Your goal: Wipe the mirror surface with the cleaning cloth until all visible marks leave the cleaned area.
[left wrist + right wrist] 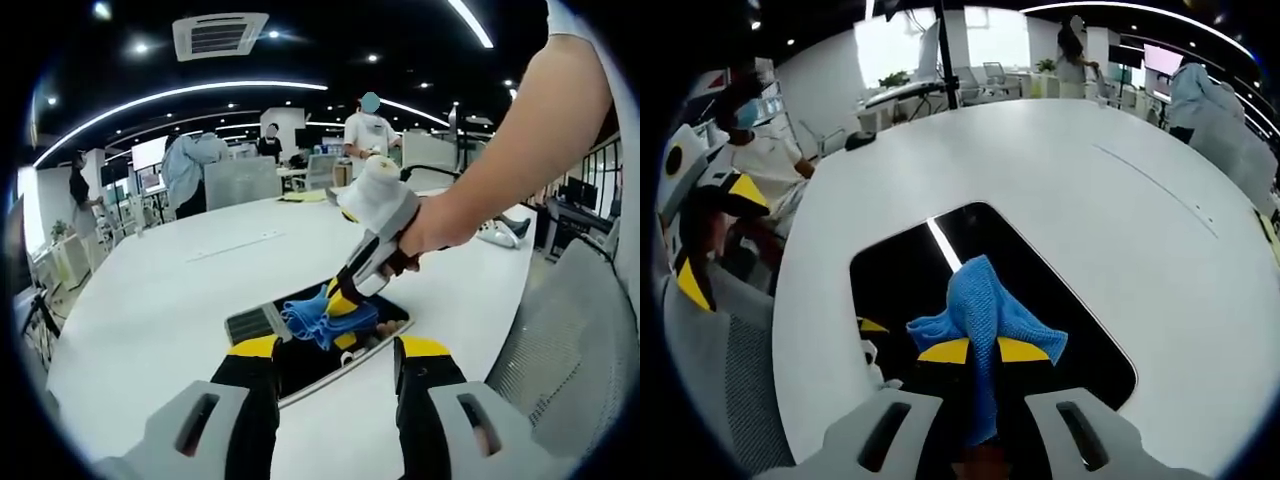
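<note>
Right tool (pixel 982 352) clamped on blue cloth (pixel 985 310), pressed on mirror (pixel 1060 310) lying flat on worktop (pixel 150 300). Left tool (pixel 335 362) open, empty, beside mirror's near edge. I judge cloth soft, floppy; mirror slick, fragile.

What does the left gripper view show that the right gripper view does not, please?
The left gripper view alone shows the person's hand holding the right gripper, and the open left gripper. The right gripper view alone shows a light strip reflected in the mirror. Both show the blue cloth clamped over the mirror on the white table.
</note>
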Demonstrator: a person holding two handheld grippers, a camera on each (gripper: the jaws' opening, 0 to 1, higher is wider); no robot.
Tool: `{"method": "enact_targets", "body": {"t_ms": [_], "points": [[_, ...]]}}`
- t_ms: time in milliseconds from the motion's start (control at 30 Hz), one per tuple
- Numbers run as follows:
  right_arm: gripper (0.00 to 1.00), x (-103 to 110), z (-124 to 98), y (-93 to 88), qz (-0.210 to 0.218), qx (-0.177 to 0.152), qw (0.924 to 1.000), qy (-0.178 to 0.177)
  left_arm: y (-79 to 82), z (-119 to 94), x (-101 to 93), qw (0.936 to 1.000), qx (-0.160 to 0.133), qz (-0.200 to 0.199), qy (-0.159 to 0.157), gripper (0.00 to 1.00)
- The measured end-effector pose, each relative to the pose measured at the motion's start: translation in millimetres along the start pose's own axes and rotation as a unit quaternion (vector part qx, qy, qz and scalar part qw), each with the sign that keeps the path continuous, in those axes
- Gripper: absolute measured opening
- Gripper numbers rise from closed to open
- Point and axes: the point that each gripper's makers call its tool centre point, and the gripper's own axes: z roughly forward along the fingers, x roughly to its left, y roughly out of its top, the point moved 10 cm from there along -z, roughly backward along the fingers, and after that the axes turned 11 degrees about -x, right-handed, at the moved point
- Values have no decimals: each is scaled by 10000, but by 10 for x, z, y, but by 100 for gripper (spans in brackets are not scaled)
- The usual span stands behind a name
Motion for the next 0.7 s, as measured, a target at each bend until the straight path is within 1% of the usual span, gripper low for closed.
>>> {"method": "enact_targets", "body": {"t_ms": [233, 700], "points": [[4, 6, 17, 14, -1, 0, 10000, 17, 0, 5, -7, 10000, 1, 15, -39, 44], [4, 23, 60, 43, -23, 7, 10000, 54, 0, 1, -3, 10000, -9, 26, -17, 44]]}}
